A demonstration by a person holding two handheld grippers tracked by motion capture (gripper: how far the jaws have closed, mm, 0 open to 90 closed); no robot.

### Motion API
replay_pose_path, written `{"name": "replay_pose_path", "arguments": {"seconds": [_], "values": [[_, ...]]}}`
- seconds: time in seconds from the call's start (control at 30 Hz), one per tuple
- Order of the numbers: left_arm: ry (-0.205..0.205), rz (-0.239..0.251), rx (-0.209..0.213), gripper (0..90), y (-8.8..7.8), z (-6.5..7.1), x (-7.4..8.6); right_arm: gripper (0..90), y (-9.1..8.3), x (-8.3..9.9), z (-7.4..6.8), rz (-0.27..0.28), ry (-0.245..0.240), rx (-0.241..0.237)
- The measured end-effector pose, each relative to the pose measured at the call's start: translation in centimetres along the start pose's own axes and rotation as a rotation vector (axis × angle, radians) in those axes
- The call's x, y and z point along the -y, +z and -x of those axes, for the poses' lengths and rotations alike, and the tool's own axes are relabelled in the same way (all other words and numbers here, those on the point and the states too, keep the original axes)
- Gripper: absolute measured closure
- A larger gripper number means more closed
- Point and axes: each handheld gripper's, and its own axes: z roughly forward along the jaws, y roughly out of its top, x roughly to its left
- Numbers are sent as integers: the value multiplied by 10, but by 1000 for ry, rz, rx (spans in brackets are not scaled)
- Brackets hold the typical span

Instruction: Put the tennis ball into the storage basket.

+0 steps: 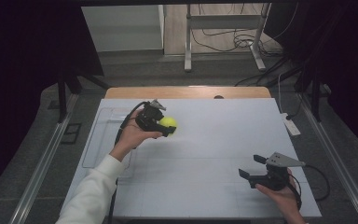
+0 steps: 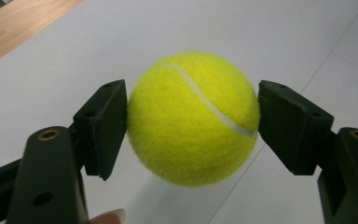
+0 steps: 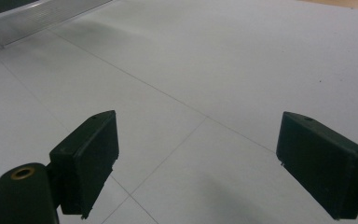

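Above the table's left half: one tennis ball (image 1: 168, 123), lifted off the white sheet (image 1: 214, 140).
Ball count: one.
Left gripper (image 1: 161, 122): both pads pressed on the ball's sides (image 2: 193, 119).
Right gripper (image 1: 253, 166): jaws spread wide, nothing between them, near the sheet's front right corner.
Clear tray (image 1: 95, 140): one, along the left edge.
Open room: bare sheet between the two grippers.

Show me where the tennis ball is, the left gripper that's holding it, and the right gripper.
tennis ball (image 2: 193, 119), left gripper view, on the middle of its yellow felt.
left gripper (image 1: 164, 125), high view, midway between its jaws, closed on the ball.
right gripper (image 1: 251, 166), high view, in the gap between its open jaws.
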Motion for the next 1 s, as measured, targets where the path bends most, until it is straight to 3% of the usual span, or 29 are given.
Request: {"name": "replay_pose_path", "arguments": {"seconds": [1.0], "values": [[-14, 43, -25, 275, -23, -6, 14, 128, 0, 0, 0, 0, 2, 5]]}}
